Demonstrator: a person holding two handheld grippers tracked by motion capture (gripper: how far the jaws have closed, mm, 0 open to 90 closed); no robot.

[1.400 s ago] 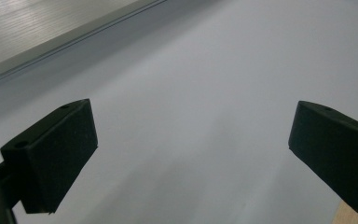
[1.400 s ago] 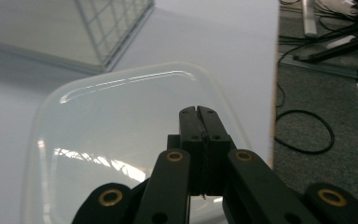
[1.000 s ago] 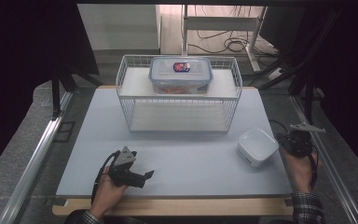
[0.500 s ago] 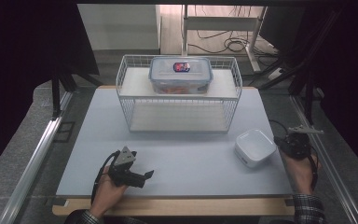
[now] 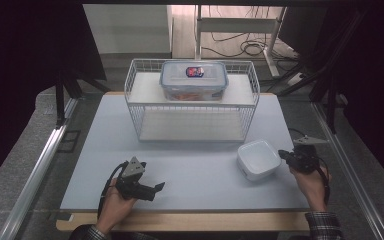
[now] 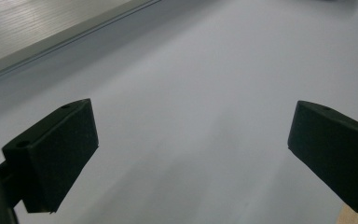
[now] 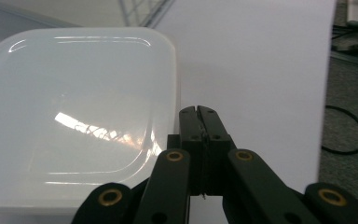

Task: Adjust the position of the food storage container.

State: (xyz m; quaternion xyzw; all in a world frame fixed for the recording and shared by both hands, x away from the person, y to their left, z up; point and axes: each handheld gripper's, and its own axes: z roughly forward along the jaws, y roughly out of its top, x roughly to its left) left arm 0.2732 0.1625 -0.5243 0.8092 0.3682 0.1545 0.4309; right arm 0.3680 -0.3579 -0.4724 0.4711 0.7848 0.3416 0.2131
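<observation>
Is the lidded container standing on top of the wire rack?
Yes, the lidded container stands on the top shelf of the wire rack.

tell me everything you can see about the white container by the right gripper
The white container is a shallow, square tub with rounded corners, of glossy, slightly translucent plastic that catches ceiling reflections. It sits flat on the pale table, in front of the wire rack's right corner. Whether its smooth top is a lid or an upturned base I cannot tell. The right gripper, jaws pressed together with nothing between them, has its tips right at the container's edge; whether they actually touch it is unclear.
</observation>
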